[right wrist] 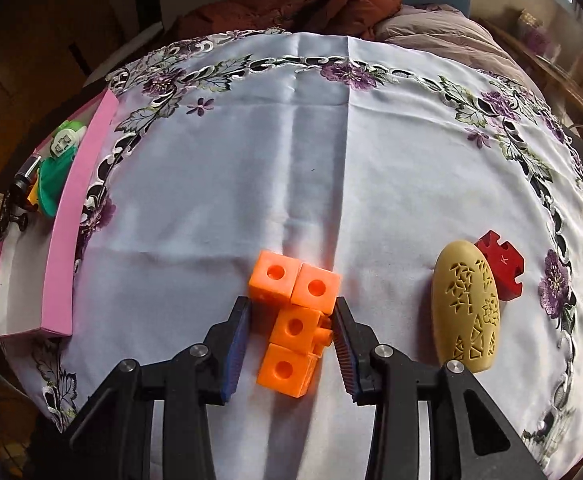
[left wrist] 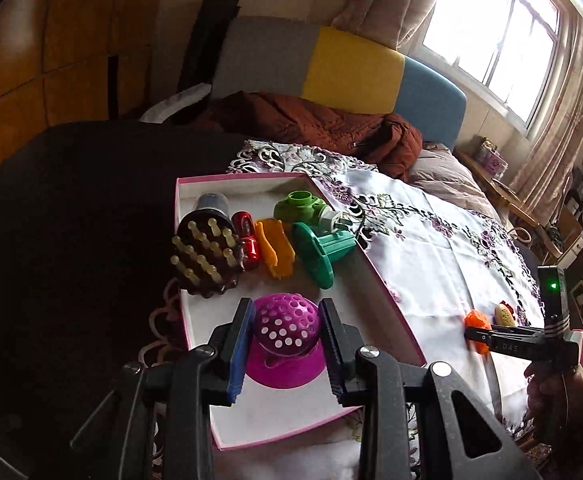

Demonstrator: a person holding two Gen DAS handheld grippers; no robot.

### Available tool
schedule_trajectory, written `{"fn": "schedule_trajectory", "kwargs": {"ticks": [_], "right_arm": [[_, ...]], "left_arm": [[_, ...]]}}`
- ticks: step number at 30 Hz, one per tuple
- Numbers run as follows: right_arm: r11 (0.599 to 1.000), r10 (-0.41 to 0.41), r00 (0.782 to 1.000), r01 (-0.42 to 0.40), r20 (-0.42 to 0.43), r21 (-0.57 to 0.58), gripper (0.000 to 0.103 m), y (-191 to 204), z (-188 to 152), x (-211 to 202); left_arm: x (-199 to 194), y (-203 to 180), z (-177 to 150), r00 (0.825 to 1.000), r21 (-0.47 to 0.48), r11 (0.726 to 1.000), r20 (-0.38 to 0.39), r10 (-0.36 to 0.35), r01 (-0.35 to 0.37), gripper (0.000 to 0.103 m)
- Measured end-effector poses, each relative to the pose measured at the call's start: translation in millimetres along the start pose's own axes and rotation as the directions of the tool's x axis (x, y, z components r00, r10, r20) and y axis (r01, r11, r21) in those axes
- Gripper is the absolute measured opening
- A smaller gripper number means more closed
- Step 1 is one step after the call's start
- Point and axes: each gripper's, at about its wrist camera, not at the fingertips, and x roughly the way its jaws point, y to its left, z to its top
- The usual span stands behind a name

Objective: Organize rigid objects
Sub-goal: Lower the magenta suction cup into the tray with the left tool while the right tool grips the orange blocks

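Orange linked cubes (right wrist: 297, 322) lie on the embroidered white cloth (right wrist: 391, 152), near its front edge, and the right gripper (right wrist: 291, 334) pinches them between its pads. Just beside them on the right lie a beige carved oval (right wrist: 466, 308) and a red puzzle block (right wrist: 501, 264). The left gripper (left wrist: 287, 336) pinches a purple perforated dome (left wrist: 285, 326) over the pink box (left wrist: 371, 276), which holds other toys.

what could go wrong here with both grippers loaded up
1. The left gripper pinches the purple perforated dome on its curved sides; it may squirt out over the pink box.
2. The right gripper spans the orange linked cubes unevenly, one pad on a small peg; the cluster could twist.
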Motion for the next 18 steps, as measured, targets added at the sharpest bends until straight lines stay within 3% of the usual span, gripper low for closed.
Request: {"fn": "schedule_trajectory", "kwargs": {"ticks": [9, 18], "right_arm": [[0.998, -0.036, 0.999, 0.037, 0.019, -0.053, 0.042, 8, -1, -1], [0.995, -0.055, 0.998, 0.058, 0.036, -0.086, 0.041, 12, -2, -2]], "left_arm": [[-1, -7, -3, 0.995, 0.033, 0.995, 0.001, 0.097, -0.097, 0.032], [9, 0, -7, 0.993, 0.018, 0.993, -0.036, 0.116, -0.115, 0.032]]}}
